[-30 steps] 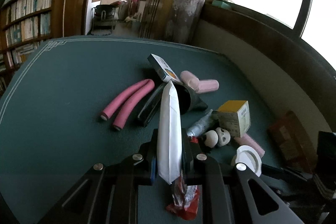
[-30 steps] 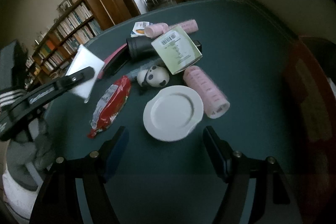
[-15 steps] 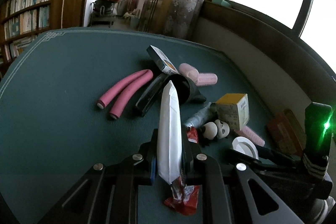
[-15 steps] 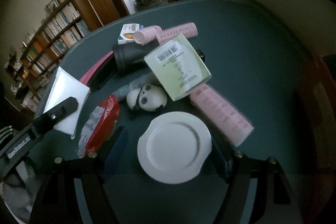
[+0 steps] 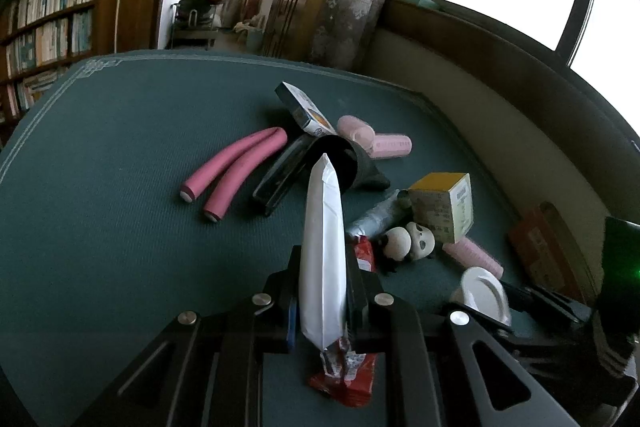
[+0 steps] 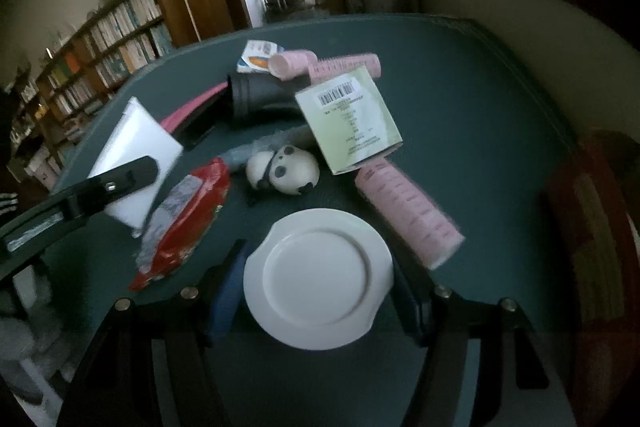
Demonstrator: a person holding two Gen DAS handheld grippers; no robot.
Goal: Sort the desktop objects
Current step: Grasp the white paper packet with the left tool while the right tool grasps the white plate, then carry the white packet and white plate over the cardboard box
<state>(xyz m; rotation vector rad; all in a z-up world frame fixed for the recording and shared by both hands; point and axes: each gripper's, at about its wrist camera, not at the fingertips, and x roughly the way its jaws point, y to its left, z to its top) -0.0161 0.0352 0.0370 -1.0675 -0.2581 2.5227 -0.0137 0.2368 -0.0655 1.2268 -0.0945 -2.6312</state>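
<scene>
My left gripper (image 5: 322, 291) is shut on a white packet (image 5: 322, 247), held edge-up above the green table (image 5: 100, 147); the right wrist view shows that packet (image 6: 136, 147) at the left. My right gripper (image 6: 318, 259) straddles a white round lid (image 6: 318, 279) lying flat on the table. Its jaws are closing, with the lid between the blue pads (image 6: 228, 291), and a thin gap seems to remain. A red snack wrapper (image 6: 184, 223) lies just left of the lid. Behind it are a panda toy (image 6: 284, 169) and a pink roller (image 6: 408, 211).
A heap fills the table's middle: a pale green box (image 6: 348, 119), a black cup (image 6: 256, 99), a black stapler (image 5: 280, 179), two pink foam rods (image 5: 236, 171), more pink rollers (image 5: 376, 143) and a small carton (image 5: 304, 109). Bookshelves (image 5: 44, 11) stand at the left, beyond bare green table.
My right gripper has come forward and down over the white lid, which now sits between its fingers, and the jaws have narrowed. The left gripper keeps holding the packet still.
</scene>
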